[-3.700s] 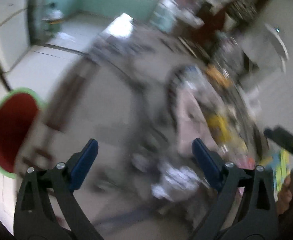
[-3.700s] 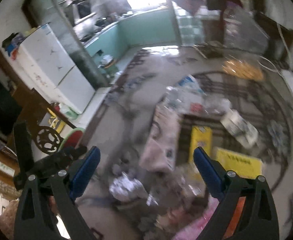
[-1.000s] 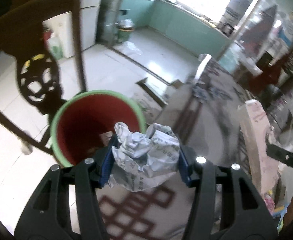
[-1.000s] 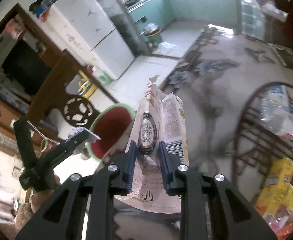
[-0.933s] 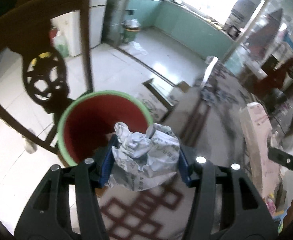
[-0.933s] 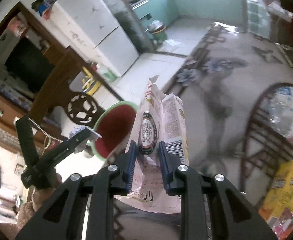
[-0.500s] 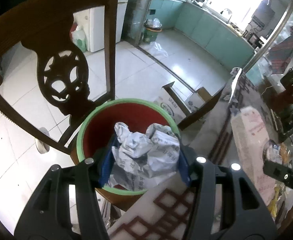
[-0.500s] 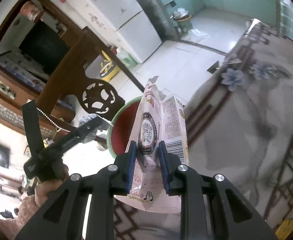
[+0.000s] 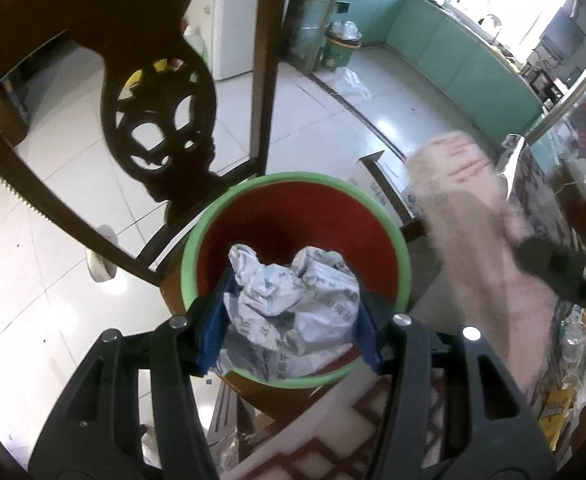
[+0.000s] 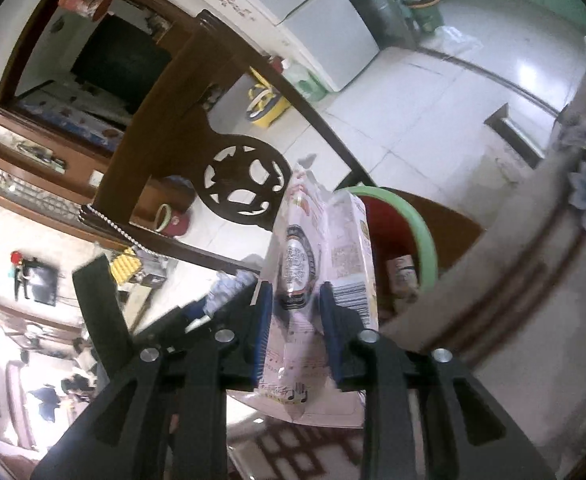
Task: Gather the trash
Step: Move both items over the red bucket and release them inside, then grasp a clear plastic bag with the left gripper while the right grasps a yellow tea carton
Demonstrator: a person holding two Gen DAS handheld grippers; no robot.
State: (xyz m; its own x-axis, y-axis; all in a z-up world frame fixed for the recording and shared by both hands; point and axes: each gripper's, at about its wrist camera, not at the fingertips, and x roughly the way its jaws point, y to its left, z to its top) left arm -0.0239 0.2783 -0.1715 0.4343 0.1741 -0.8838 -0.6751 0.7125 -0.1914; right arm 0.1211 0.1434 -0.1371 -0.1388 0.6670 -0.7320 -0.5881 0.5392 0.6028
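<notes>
L gripper (image 9: 289, 320) fingers clamp crumpled paper (image 9: 293, 316) over red bin (image 9: 293, 236), frame ctr | R gripper (image 10: 295, 320) fingers pinch pink snack bag (image 10: 317, 264), bin at right

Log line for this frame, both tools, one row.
left tool: shut on crumpled paper, over red bin | right tool: shut on pink snack bag, beside bin | nothing dropped yet
</notes>
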